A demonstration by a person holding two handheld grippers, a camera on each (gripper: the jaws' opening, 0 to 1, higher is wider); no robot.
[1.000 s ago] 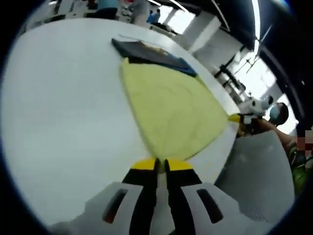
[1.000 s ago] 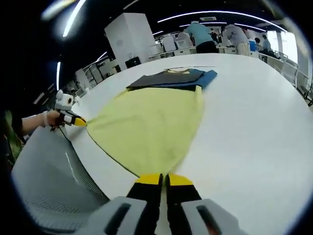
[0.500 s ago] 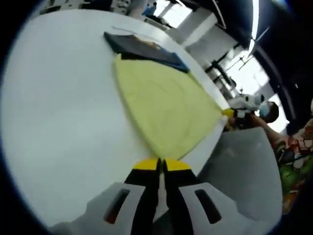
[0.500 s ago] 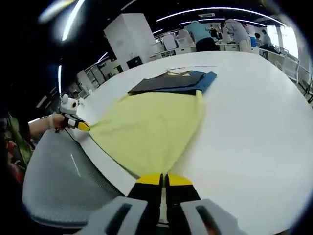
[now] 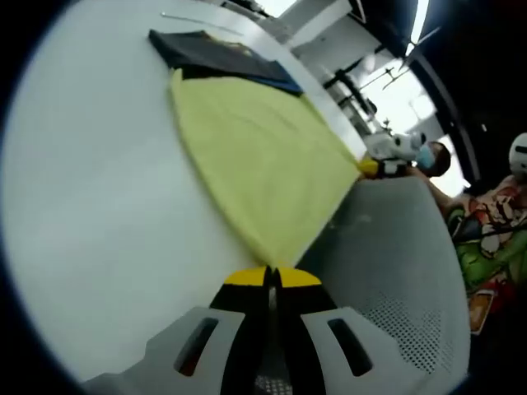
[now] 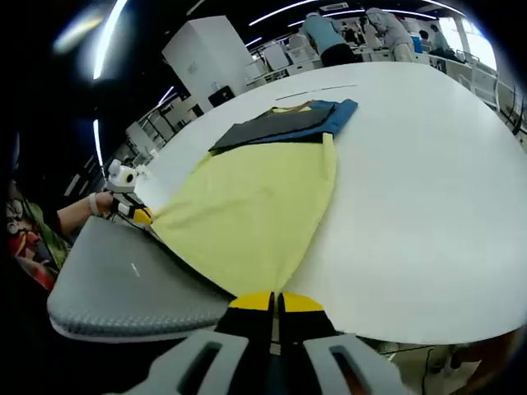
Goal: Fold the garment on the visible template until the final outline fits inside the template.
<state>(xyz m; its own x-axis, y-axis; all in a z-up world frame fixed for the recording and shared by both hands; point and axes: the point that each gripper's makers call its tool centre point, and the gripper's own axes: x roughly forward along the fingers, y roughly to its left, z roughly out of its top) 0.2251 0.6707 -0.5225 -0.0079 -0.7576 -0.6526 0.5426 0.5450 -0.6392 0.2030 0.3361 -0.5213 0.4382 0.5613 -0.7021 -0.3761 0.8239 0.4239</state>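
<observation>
Straight ahead of the left gripper (image 5: 272, 278), a yellow garment (image 5: 255, 156) stretches across a white table (image 5: 90, 206), its near corner pinched between the closed jaws at the table's edge. On the right gripper's (image 6: 275, 302) side, another corner of the same cloth is clamped between shut jaws, the fabric pulled taut toward a dark and blue folded pile (image 6: 288, 122) beyond it. Beside both grippers, off the table edge, sits a grey chair back (image 6: 123, 284). People (image 6: 323, 37) stand at distant tables.
</observation>
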